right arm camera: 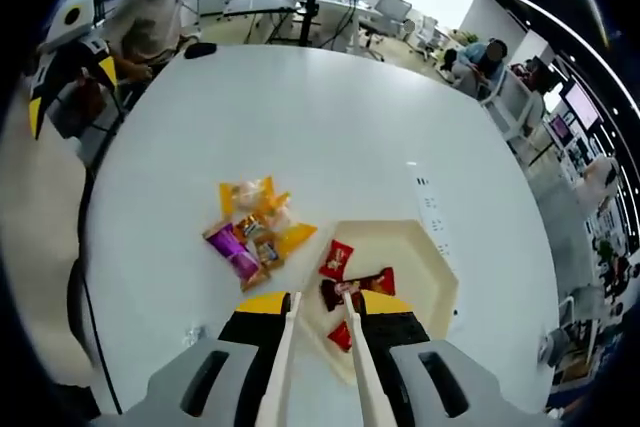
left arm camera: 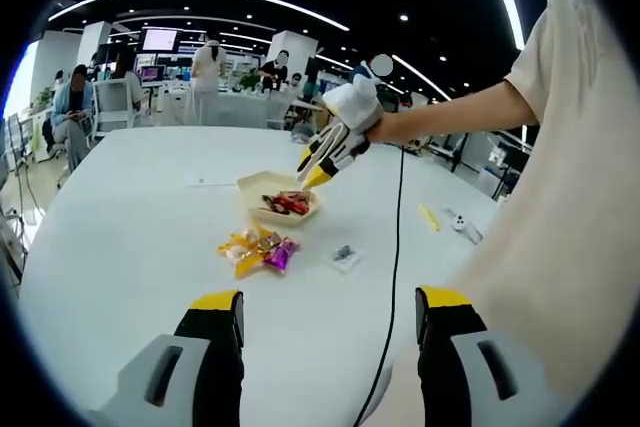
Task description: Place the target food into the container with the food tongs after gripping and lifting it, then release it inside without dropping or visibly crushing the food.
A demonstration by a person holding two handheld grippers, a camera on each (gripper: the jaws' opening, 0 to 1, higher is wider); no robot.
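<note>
A cream container [right arm camera: 428,259] sits just beyond my right gripper [right arm camera: 325,303], which is shut on the pale food tongs [right arm camera: 283,347]. The tong tips hang over the container's near part, close around a dark red snack [right arm camera: 330,293]; whether they touch it I cannot tell. Red wrapped snacks [right arm camera: 337,259] lie inside. A pile of yellow, orange and purple snack packets [right arm camera: 252,229] lies on the table to the container's left. In the left gripper view, the right gripper [left arm camera: 313,169] hovers over the container [left arm camera: 250,185], and the pile [left arm camera: 258,250] lies nearer. My left gripper [left arm camera: 330,299] is open and holds nothing.
A black cable [left arm camera: 396,247] runs across the white table [left arm camera: 130,237]. A small packet [left arm camera: 343,257] lies right of the pile; a yellow item [left arm camera: 429,217] and a white one [left arm camera: 462,225] sit farther right. A power strip [right arm camera: 430,202] lies past the container. Seated people and desks ring the room.
</note>
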